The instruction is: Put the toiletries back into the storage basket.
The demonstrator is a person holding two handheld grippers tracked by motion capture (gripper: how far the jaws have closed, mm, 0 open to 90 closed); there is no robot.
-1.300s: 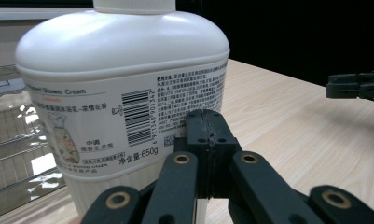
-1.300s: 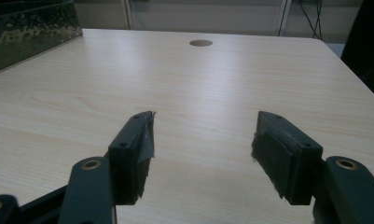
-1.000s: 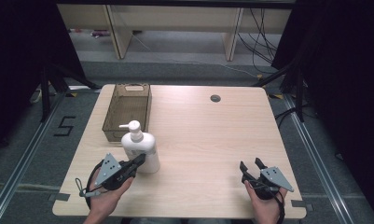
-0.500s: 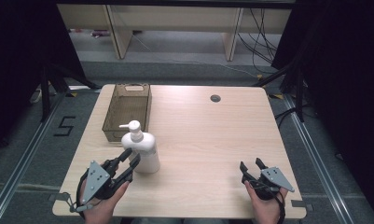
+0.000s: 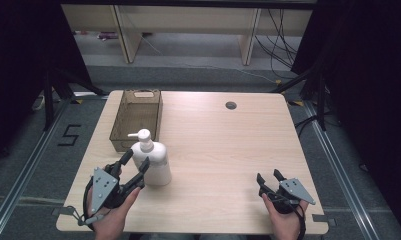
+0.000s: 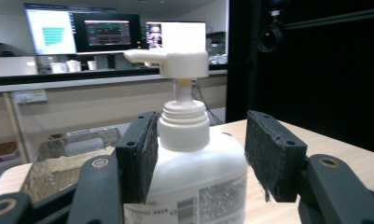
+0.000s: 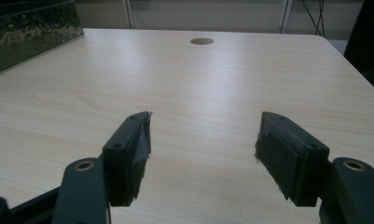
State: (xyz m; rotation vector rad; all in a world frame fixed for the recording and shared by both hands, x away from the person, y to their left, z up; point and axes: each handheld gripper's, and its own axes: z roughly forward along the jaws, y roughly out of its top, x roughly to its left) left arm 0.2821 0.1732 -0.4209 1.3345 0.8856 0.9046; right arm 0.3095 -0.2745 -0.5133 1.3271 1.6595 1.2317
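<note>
High view had a wooden table (image 5: 213, 150) with a white pump bottle (image 5: 152, 160) standing upright near its left near part, just in front of a brown see-through bin (image 5: 138, 117) at the far left. Bottle sat close to the bin's near wall; contact unclear. A round grommet hole (image 5: 231, 105) lay at far centre-right.

Left gripper (image 5: 133, 167), held in the left hand (image 5: 110, 212), pointed at the bottle from the near-left, jaws spread, one on each side of the bottle's lower body. Left gripper view put the bottle (image 6: 194, 177) between the two pads: the left pad (image 6: 145, 154) was touching or almost touching the collar and shoulder, the right pad (image 6: 271, 156) stood clear with a visible gap. So open around the bottle, not clamped. Pump spout pointed left in that view, and the bin (image 6: 63, 163) showed behind on the left. Monitors (image 6: 105, 32) were lit in the background.

Right gripper (image 5: 269, 178), in the right hand (image 5: 285, 220), sat at the near right of the table, well apart from the bottle. Right gripper view showed its jaws spread wide over bare wood, nothing between them, with the grommet hole (image 7: 202, 41) far ahead and the bin's wall (image 7: 31, 32) at upper left.
</note>
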